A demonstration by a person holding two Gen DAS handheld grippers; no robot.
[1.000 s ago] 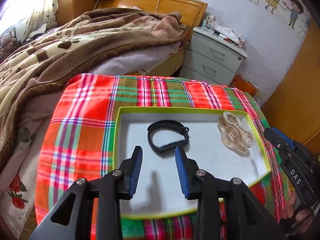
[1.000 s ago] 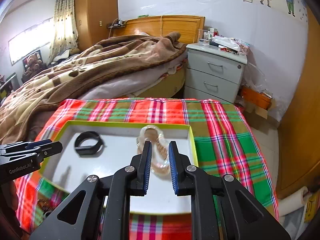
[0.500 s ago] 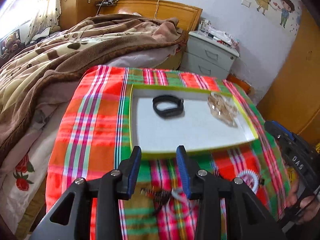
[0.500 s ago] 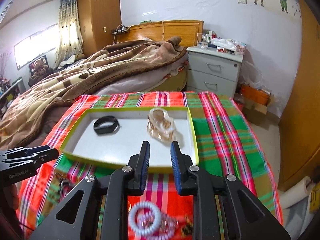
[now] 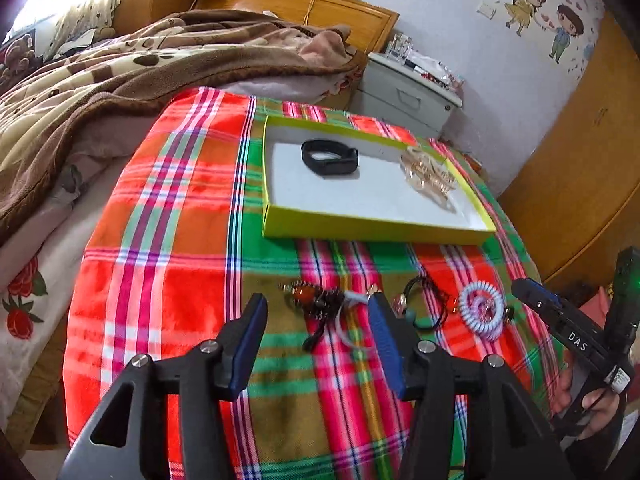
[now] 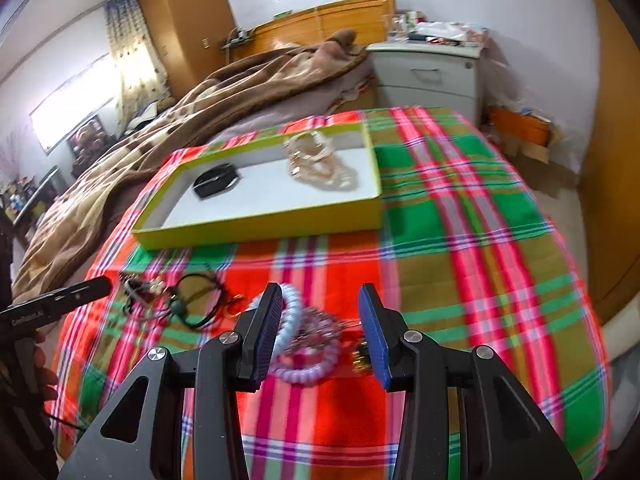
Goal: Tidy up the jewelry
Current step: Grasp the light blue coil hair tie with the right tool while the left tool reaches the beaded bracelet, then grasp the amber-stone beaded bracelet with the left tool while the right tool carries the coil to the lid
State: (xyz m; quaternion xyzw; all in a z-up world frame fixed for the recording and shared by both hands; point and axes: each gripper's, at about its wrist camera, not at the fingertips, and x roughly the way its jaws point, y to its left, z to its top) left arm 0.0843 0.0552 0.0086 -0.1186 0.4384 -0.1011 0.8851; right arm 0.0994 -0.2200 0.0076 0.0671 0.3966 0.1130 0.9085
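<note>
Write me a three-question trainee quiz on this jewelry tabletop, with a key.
1. True or false: the black band lies inside the green-rimmed tray.
2. Which item sits between the fingers of the right gripper? A. the gold chain pile B. the pale coiled hair tie C. the black band
3. Fill in: the beaded tangle in front of the left gripper lies on the ______ cloth, not in the tray.

Key
1. True; it rests on the white floor of the tray, left of the gold chain pile.
2. B; both grippers are open, and the coil lies on the cloth between the fingers.
3. Plaid.
</note>
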